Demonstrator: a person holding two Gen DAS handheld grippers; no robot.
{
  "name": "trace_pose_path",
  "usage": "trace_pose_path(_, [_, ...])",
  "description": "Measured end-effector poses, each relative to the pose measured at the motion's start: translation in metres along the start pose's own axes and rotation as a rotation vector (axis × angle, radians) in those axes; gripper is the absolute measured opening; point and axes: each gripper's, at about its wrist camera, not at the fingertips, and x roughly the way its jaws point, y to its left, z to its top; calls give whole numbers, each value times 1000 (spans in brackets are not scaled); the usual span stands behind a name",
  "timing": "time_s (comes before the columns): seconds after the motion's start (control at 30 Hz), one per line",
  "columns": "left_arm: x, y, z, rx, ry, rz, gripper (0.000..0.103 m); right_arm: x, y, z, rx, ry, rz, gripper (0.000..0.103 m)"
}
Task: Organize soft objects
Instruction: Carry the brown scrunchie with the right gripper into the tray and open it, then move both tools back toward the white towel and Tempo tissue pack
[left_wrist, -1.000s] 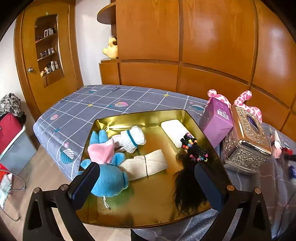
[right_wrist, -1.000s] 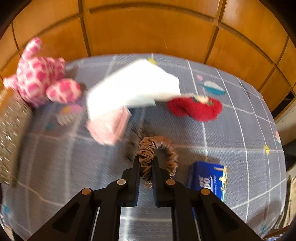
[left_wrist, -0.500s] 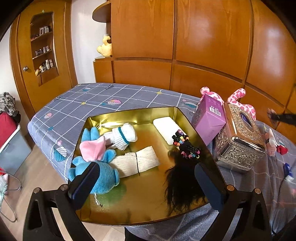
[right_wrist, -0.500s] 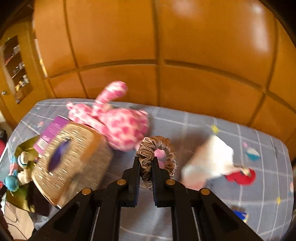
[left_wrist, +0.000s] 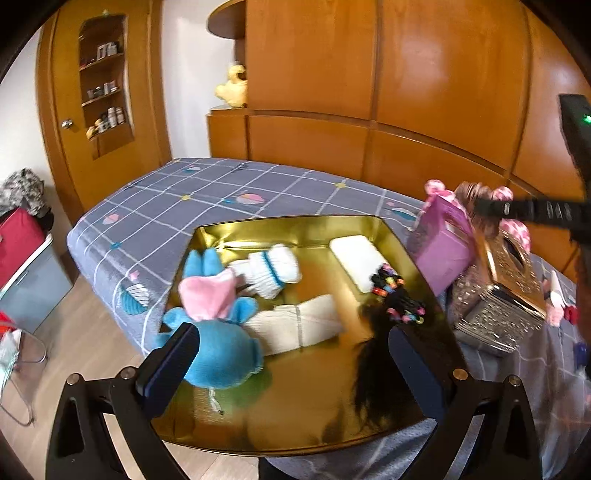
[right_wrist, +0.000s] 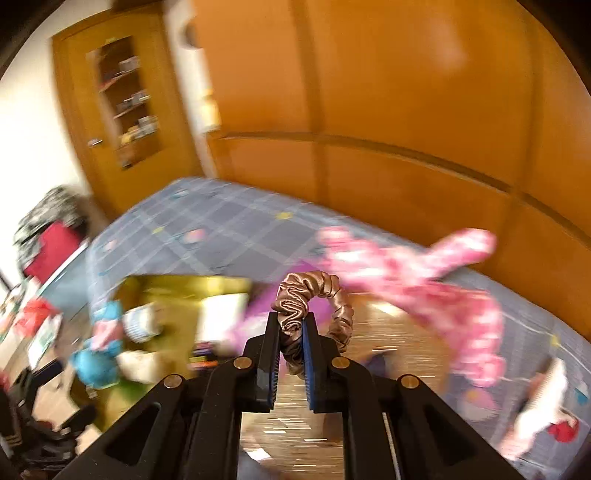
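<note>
Right claw (right_wrist: 291, 328) has swung left since earlier frame, from bed clutter toward gold tray (right_wrist: 177, 286), now ahead-left. Jaws pinch brown satin scrunchie (right_wrist: 314, 291). Left claw (left_wrist: 291, 354) gapes empty above tray. Step: carrying. Next likely: lower over tray, release.

Left wrist view: looks down from close above the shiny gold metal tray (left_wrist: 207, 439), facing the wooden wardrobe.
Right wrist view: higher, further right, blurred.
Shared: tray (right_wrist: 221, 286), grey checked bedspread (left_wrist: 207, 188).
</note>
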Motion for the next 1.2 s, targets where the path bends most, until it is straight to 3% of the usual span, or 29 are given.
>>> trace_pose_path(0.07, [0,7,2,-21,-4,18,103,11,32,-5,-52,24,80,9])
trace_pose_path(0.2, [-4,16,7,-49,-27,44,103,37,78,-19,-114,76,162,9])
trace_pose_path(0.37, [-8,22,11,-63,-42,65,103,59,107,-35,-114,132,207,13])
trace_pose_path(0.47, [-7,24,11,-65,-36,73,103,65,116,-42,-91,165,234,19])
trace_pose_path(0.53, [-7,24,11,-65,-35,74,103,69,117,-46,-74,177,234,27])
trace_pose_path(0.73, [-10,19,11,-51,-42,74,103,66,112,-54,-53,176,209,29])
trace_pose_path(1.03, [-14,10,9,-26,-46,62,103,35,105,-60,-71,98,99,29])
trace_pose_path(1.2, [-16,2,7,0,-46,51,103,10,103,-61,-113,33,42,34])
